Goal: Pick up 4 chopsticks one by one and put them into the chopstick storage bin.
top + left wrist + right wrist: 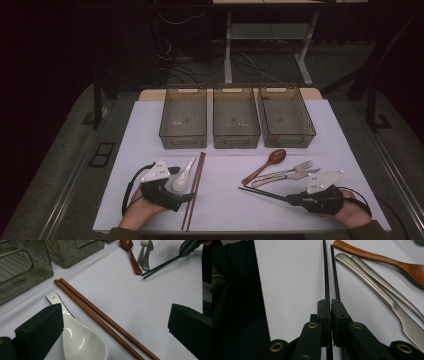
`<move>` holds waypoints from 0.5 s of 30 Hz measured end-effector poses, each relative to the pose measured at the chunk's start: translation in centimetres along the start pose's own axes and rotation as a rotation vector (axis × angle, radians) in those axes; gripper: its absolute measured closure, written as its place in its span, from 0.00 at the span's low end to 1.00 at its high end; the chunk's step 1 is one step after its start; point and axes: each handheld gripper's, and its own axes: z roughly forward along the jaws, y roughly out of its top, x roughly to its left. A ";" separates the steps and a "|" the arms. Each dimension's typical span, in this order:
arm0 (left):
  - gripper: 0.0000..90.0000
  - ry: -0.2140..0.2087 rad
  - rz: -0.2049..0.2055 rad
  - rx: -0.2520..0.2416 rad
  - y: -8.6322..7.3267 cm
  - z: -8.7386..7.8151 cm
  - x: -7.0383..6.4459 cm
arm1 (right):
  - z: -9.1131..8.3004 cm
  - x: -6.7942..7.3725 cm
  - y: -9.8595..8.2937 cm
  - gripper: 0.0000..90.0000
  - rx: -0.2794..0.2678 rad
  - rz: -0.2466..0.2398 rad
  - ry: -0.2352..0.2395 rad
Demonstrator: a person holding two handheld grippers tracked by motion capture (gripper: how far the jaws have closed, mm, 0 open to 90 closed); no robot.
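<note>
Near the counter's (pixel 225 200) front edge, the right claw (pixel 330 305) pinches the black chopsticks (pixel 329 272) and should lift them level, while the left claw (pixel 112 327) gapes wide over the brown chopsticks (pixel 100 315).

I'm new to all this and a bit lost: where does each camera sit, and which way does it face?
High view: above the person's side, facing forward and down on the table; both hands show.
Left gripper view: on the left gripper, fingers wide open over the white spoon and brown chopsticks.
Right gripper view: on the right gripper, shut on black chopsticks.
All three share the wooden spoon.
</note>
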 end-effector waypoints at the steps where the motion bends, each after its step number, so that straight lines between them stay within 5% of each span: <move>1: 0.00 0.000 0.001 0.003 0.0 0.0 0.0 | 0.0 0.0 0.0 0.95 -0.002 0.002 -0.002; 15: 0.00 0.001 -0.009 0.007 -0.4 -0.2 -0.5 | -0.4 -0.4 0.6 0.95 -0.040 0.002 0.006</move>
